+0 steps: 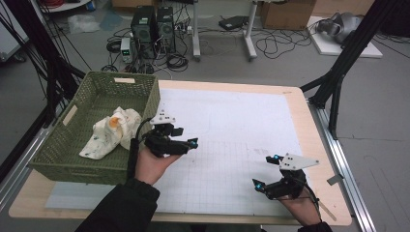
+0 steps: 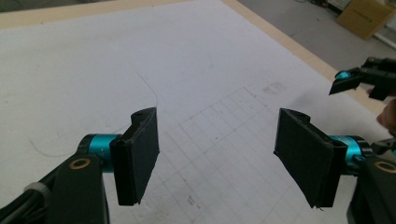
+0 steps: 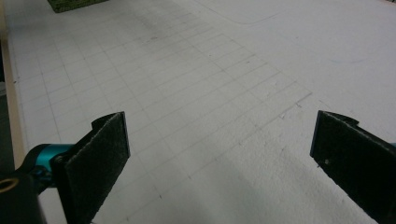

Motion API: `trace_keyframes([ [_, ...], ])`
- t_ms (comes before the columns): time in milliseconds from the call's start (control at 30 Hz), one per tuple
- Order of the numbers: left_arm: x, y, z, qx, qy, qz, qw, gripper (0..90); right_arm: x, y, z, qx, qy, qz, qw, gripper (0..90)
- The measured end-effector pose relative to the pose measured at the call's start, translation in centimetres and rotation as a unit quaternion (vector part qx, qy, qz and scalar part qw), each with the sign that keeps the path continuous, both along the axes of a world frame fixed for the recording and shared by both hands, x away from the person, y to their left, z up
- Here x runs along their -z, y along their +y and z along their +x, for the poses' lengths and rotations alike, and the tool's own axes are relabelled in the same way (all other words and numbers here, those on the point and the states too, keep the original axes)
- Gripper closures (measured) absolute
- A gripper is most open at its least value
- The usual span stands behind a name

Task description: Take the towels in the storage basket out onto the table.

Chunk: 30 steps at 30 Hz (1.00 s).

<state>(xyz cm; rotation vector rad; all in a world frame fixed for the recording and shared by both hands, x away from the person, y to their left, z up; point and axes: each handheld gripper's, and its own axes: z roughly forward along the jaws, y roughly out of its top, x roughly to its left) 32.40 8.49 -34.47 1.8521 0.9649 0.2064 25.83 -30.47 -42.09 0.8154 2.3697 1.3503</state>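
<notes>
landmark: the green basket (image 1: 58, 145), one in number, standing on the table's (image 1: 300, 104) left end.

the cloth (image 1: 109, 130), one piece, cream with small marks and an orange patch, lies crumpled inside the basket, on its floor toward the right wall. its long axis runs from the basket's near left toward its far right.

the left gripper (image 1: 186, 144) hangs just outside the basket's right wall, over the white gridded mat (image 1: 241, 125). its jaws point away from the basket, so the cloth lies behind them, on the far side of the wall. in the left gripper view the left gripper (image 2: 215, 154) shows its jaws spread with nothing between them, only mat beyond.

the right gripper (image 1: 267, 170) sits well apart from the basket, near the mat's front right corner. in the right gripper view the right gripper (image 3: 219, 154) shows its jaws spread wide and holding nothing.

judgement: the left gripper is much the nearer to the cloth; any further handling of it calls for that gripper to turn back over the basket wall.

count: one basket, one cloth, two grippers.
</notes>
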Motion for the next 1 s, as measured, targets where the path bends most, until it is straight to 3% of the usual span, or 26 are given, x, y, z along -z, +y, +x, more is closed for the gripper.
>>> trace_keyframes([
  [33, -0.1, 0.1, 0.4, -0.001, 0.003, -0.005, 1.0000, 31.0, 0.0, 0.0, 0.0, 0.000, 0.003, 0.001, 1.0000, 3.7],
  [133, 0.1, 0.3, 1.6, 0.006, 0.042, -0.050, 0.9979, 32.1, -0.1, 0.1, 0.0, -0.002, 0.000, 0.002, 1.0000, 3.7],
  [233, 0.1, 0.5, 2.3, 0.003, 0.057, -0.085, 0.9947, 34.4, -0.1, 0.1, 0.0, -0.004, -0.001, 0.002, 1.0000, 3.7],
  [400, -0.2, 1.0, 2.7, -0.009, 0.073, -0.126, 0.9893, 34.5, -0.1, 0.0, 0.1, -0.005, -0.004, 0.003, 1.0000, 3.7],
  [500, -0.8, 1.3, 2.4, -0.014, 0.067, -0.136, 0.9883, 34.4, -0.1, 0.1, 0.1, -0.005, -0.001, 0.006, 1.0000, 3.8],
  [567, -1.6, 1.5, 1.9, -0.030, 0.050, -0.133, 0.9894, 34.8, -0.2, 0.1, 0.2, -0.007, -0.002, 0.007, 1.0000, 3.7],
  [633, -2.5, 1.9, 1.6, -0.036, 0.036, -0.141, 0.9887, 36.1, -0.2, 0.2, 0.2, -0.007, 0.000, 0.007, 0.9999, 3.7],
  [700, -3.4, 2.4, 1.5, -0.044, 0.024, -0.128, 0.9905, 36.1, -0.2, 0.2, 0.2, -0.009, -0.002, 0.007, 0.9999, 3.7],
  [800, -4.2, 3.5, 1.8, -0.051, 0.032, -0.121, 0.9909, 35.9, -0.2, 0.2, 0.2, -0.010, -0.002, 0.008, 0.9999, 3.8],
  [933, -4.7, 5.4, 2.6, -0.048, 0.056, -0.136, 0.9879, 36.0, -0.2, 0.3, 0.3, -0.013, -0.003, 0.010, 0.9999, 3.7],
  [1000, -4.9, 6.2, 3.0, -0.045, 0.063, -0.134, 0.9879, 36.4, -0.2, 0.3, 0.3, -0.013, -0.003, 0.010, 0.9999, 3.7],
])
